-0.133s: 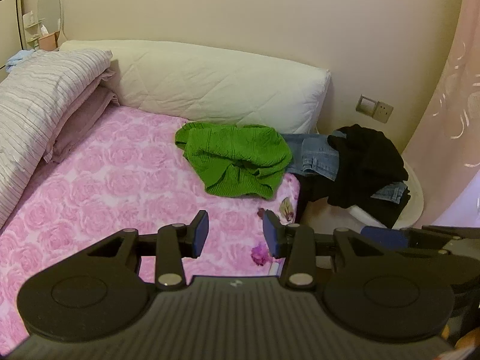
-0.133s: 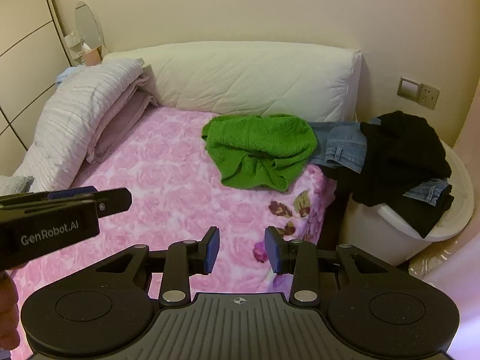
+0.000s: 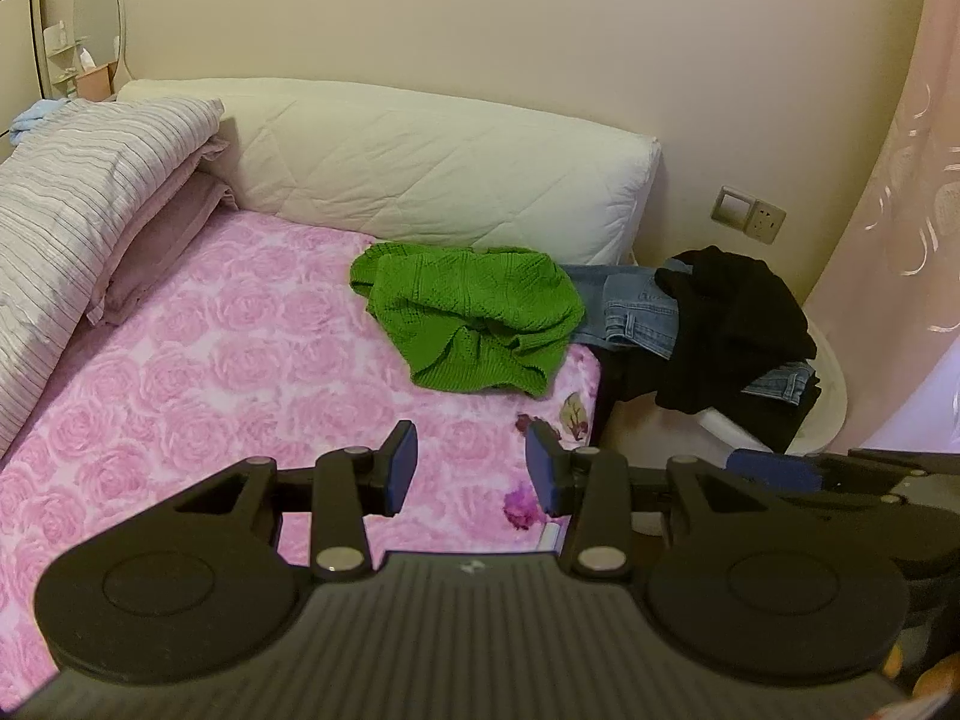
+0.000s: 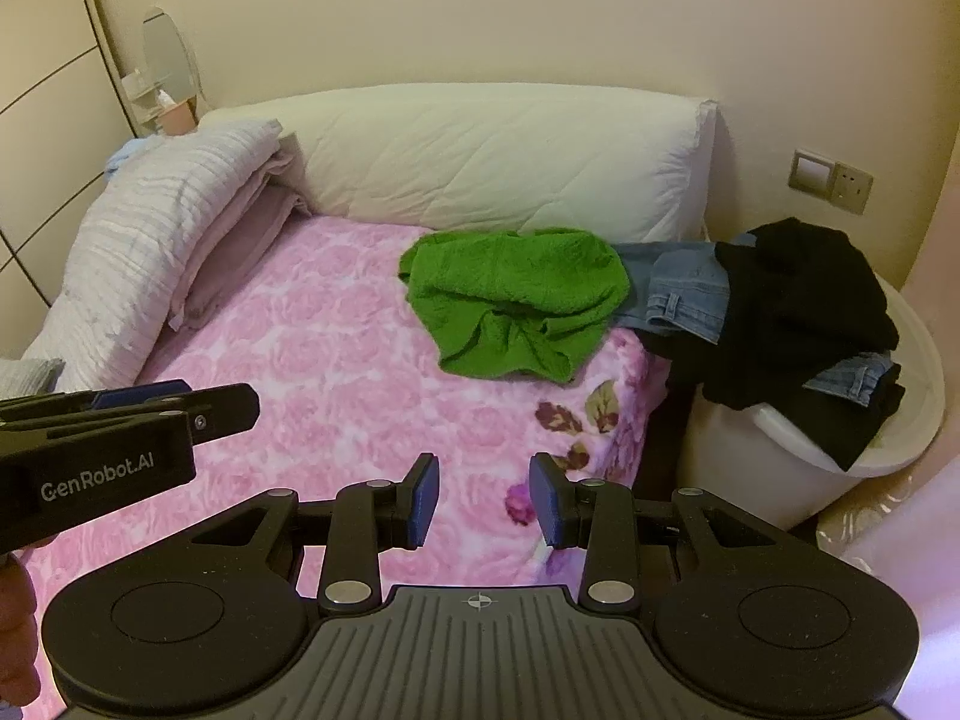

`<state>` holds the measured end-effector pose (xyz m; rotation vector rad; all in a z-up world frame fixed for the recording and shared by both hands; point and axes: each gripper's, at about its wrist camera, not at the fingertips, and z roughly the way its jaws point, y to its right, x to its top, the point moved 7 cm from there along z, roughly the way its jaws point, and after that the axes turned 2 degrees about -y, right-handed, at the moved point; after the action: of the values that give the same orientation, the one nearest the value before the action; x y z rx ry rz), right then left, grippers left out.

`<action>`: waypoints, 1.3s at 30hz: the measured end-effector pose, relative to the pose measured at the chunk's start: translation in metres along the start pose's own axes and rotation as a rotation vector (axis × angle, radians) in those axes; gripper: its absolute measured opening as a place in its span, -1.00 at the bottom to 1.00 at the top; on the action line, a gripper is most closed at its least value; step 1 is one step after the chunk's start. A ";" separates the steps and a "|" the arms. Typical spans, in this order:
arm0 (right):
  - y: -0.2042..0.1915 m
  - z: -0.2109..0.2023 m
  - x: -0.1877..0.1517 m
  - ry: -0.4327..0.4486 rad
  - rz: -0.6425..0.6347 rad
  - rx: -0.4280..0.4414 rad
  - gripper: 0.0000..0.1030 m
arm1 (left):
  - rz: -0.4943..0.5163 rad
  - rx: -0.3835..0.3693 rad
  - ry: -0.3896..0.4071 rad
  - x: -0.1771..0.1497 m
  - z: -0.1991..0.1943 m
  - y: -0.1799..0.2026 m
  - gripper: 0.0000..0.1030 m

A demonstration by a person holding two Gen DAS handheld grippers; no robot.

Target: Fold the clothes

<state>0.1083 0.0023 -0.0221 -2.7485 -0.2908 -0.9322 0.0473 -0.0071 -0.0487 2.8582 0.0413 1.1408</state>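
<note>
Green knit sweater (image 3: 474, 315) lies crumpled at the bed's (image 3: 240, 372) two o'clock corner, soft, light, likely stretchy, best pinched at its hem; left tongs (image 3: 471, 468) and right tongs (image 4: 483, 501) both gape empty.

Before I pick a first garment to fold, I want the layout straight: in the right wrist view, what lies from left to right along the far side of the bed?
Striped folded bedding → green knit sweater → blue jeans → black garment draped over the white tub.
</note>
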 end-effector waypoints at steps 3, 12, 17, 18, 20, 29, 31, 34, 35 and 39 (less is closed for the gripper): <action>0.002 0.002 0.002 -0.005 0.000 0.000 -0.27 | 0.007 0.009 -0.022 -0.003 0.006 0.002 -0.31; 0.006 0.006 0.010 -0.016 -0.007 0.004 -0.27 | -0.026 -0.005 -0.047 -0.006 0.008 -0.018 -0.31; 0.007 0.009 0.013 -0.023 -0.005 0.008 -0.27 | -0.034 -0.001 -0.052 -0.006 0.009 -0.024 -0.31; 0.007 0.009 0.014 -0.025 -0.004 0.009 -0.27 | -0.036 -0.001 -0.053 -0.007 0.010 -0.026 -0.31; 0.008 0.010 0.016 -0.027 -0.008 0.011 -0.27 | -0.040 -0.002 -0.053 -0.009 0.010 -0.029 -0.31; -0.005 0.012 0.020 -0.026 -0.011 -0.002 -0.27 | -0.051 -0.006 -0.058 -0.007 0.012 -0.040 -0.31; -0.006 0.013 0.022 -0.025 -0.015 -0.004 -0.27 | -0.054 -0.008 -0.058 -0.007 0.013 -0.042 -0.31; -0.009 0.014 0.024 -0.020 -0.018 -0.012 -0.27 | -0.056 -0.012 -0.057 -0.007 0.014 -0.045 -0.31; -0.009 0.015 0.024 -0.019 -0.015 -0.014 -0.27 | -0.056 -0.014 -0.058 -0.007 0.015 -0.045 -0.31; -0.010 0.016 0.023 -0.019 -0.008 -0.023 -0.27 | -0.056 -0.023 -0.064 -0.007 0.017 -0.048 -0.31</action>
<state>0.1331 0.0186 -0.0191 -2.7811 -0.2968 -0.9171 0.0535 0.0395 -0.0694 2.8523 0.1037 1.0325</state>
